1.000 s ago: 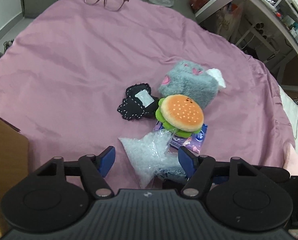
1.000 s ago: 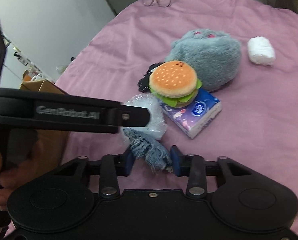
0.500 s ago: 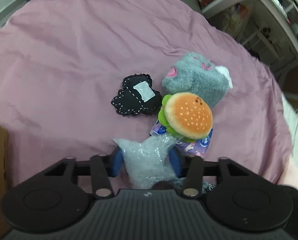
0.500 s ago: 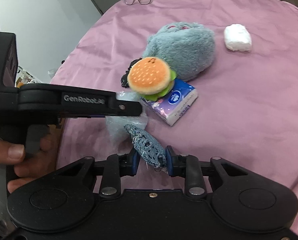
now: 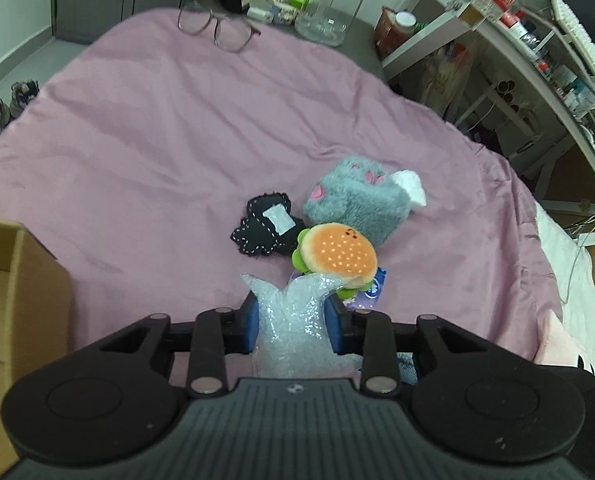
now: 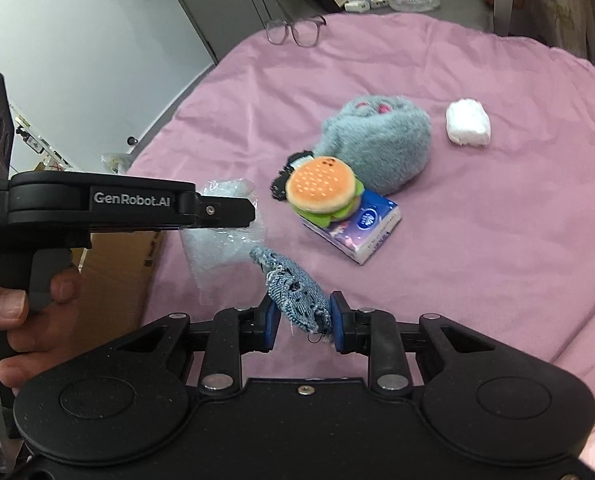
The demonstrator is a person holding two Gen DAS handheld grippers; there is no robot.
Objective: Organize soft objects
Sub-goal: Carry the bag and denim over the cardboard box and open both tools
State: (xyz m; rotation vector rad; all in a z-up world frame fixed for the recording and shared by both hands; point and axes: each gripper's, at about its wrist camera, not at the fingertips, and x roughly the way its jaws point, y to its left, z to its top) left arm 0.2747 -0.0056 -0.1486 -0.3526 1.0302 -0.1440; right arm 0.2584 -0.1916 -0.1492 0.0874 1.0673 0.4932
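My left gripper (image 5: 293, 320) is shut on a clear bubble-wrap bag (image 5: 297, 320) and holds it above the pink cloth; the bag also shows in the right wrist view (image 6: 221, 244). My right gripper (image 6: 303, 320) is shut on a frayed denim scrap (image 6: 293, 292), lifted off the cloth. On the cloth lie a burger plush (image 5: 337, 256) on a purple tissue pack (image 6: 357, 232), a grey fluffy plush (image 5: 353, 200), a black stitched pouch (image 5: 265, 224) and a white wad (image 6: 467, 122).
A cardboard box (image 5: 13, 288) stands at the left edge of the pink cloth (image 5: 157, 140). Glasses (image 5: 217, 28) lie at the far edge, with a clear jar (image 5: 331, 4) behind. Shelves (image 5: 537, 40) with clutter stand to the right.
My left gripper closed on the bubble-wrap bag and lifted it. My right gripper rose and pulled back with the denim scrap held.
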